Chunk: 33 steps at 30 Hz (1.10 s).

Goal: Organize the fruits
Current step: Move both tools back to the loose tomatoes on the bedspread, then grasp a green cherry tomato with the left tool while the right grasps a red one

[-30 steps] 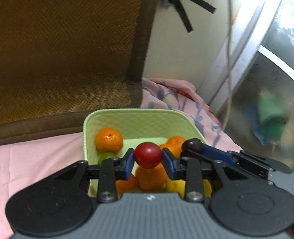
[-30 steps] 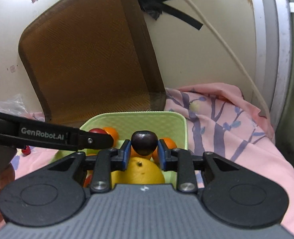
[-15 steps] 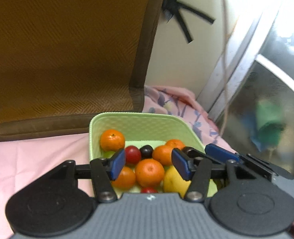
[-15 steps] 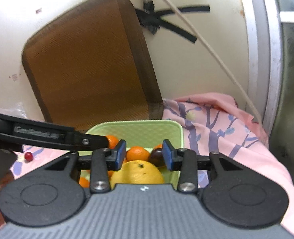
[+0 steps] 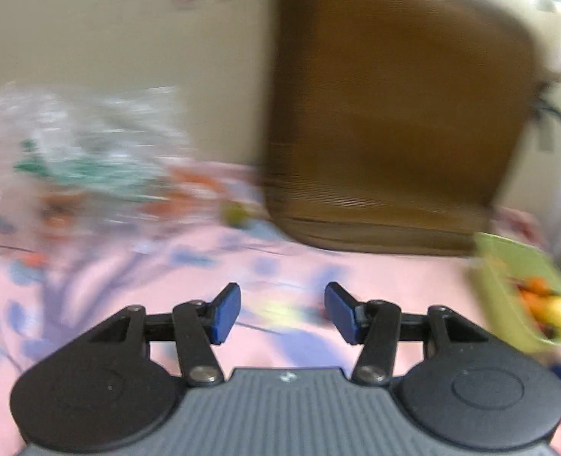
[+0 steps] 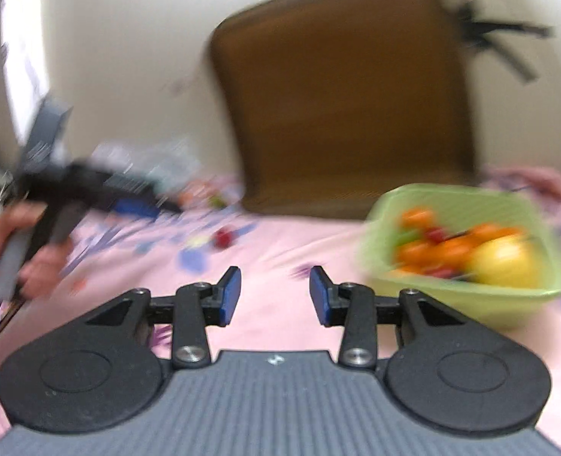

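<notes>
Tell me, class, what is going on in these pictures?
A person is sorting fruit with two handheld grippers. Both the left gripper and the right gripper are open and empty above the pink cloth. The green basket holds oranges and a yellow fruit. A small red fruit lies loose on the cloth.

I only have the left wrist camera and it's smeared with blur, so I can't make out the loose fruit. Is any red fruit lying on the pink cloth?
Observer: Yes. One small red fruit lies on the pink cloth, left of the green basket and apart from it.
Operator: Where am I relative to it?
Observer: The left gripper is further left than that fruit, not touching it.
Operator: Is the right gripper carrying anything?
Observer: No. The right gripper is open, with nothing between its fingers.
</notes>
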Each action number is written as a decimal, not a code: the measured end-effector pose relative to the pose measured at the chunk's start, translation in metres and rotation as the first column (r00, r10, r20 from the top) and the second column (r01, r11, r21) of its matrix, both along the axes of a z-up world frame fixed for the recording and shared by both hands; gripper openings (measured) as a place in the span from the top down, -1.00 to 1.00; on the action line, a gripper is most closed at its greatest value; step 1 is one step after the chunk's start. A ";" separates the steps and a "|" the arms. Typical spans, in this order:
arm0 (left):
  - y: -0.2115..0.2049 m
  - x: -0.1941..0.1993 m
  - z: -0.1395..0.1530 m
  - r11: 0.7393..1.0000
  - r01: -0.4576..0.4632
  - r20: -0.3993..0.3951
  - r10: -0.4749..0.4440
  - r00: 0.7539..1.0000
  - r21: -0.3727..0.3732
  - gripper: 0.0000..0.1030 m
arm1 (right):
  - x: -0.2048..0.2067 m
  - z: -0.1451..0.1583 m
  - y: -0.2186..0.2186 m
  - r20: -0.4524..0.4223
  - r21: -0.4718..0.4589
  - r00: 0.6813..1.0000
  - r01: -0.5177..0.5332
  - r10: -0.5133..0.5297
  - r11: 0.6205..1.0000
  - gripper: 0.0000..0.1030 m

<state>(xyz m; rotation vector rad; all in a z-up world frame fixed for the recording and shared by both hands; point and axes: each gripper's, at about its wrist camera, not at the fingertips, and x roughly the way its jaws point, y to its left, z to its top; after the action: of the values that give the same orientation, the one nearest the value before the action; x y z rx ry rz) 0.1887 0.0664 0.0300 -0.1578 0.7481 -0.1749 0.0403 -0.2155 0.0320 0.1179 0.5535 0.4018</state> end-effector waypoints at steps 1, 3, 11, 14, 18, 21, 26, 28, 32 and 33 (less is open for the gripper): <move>0.008 0.011 -0.005 1.000 -0.015 -0.019 0.015 1.000 0.004 0.04 | 0.005 -0.006 0.015 -0.017 -0.008 1.000 -0.022 0.022 1.000 0.18; 0.014 0.031 -0.012 1.000 -0.011 -0.047 0.011 0.999 -0.003 0.04 | 0.016 -0.017 0.037 -0.057 -0.004 0.997 -0.049 0.049 0.999 0.18; -0.018 0.073 -0.032 0.989 0.036 0.040 -0.042 0.998 0.142 0.04 | 0.032 -0.034 0.039 -0.111 0.055 0.992 -0.055 0.061 0.997 0.17; -0.023 0.084 -0.039 0.984 0.011 0.075 -0.025 0.997 0.179 0.04 | 0.033 -0.035 0.040 -0.114 0.073 0.991 -0.069 0.077 0.995 0.17; -0.025 0.103 -0.048 0.981 -0.005 0.080 -0.011 0.997 0.196 0.06 | 0.029 -0.033 0.040 -0.107 0.065 0.988 -0.101 0.107 0.993 0.17; -0.021 0.113 -0.049 0.984 -0.040 0.067 0.029 0.997 0.176 0.12 | 0.029 -0.035 0.041 -0.102 0.069 0.989 -0.103 0.110 0.992 0.17; -0.016 0.122 -0.051 0.989 -0.072 0.035 0.068 0.997 0.130 0.47 | 0.024 -0.034 0.042 -0.098 0.064 0.990 -0.100 0.106 0.993 0.17; -0.020 0.118 -0.050 0.987 -0.060 0.049 0.054 0.997 0.148 0.51 | 0.025 -0.035 0.042 -0.097 0.066 0.991 -0.090 0.096 0.994 0.18; -0.013 0.105 -0.046 0.993 -0.067 0.043 0.064 0.997 0.093 0.51 | 0.027 -0.035 0.040 -0.099 0.077 0.993 -0.055 0.063 0.996 0.18; -0.011 0.099 -0.046 0.995 -0.065 0.039 0.062 0.997 0.080 0.51 | 0.029 -0.035 0.039 -0.100 0.081 0.993 -0.049 0.057 0.996 0.18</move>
<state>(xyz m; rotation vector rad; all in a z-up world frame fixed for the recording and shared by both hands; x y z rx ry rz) 0.2876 0.0554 -0.0156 -0.1009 0.7121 -0.0869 0.0689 -0.1765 -0.0031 0.2000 0.6433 0.4715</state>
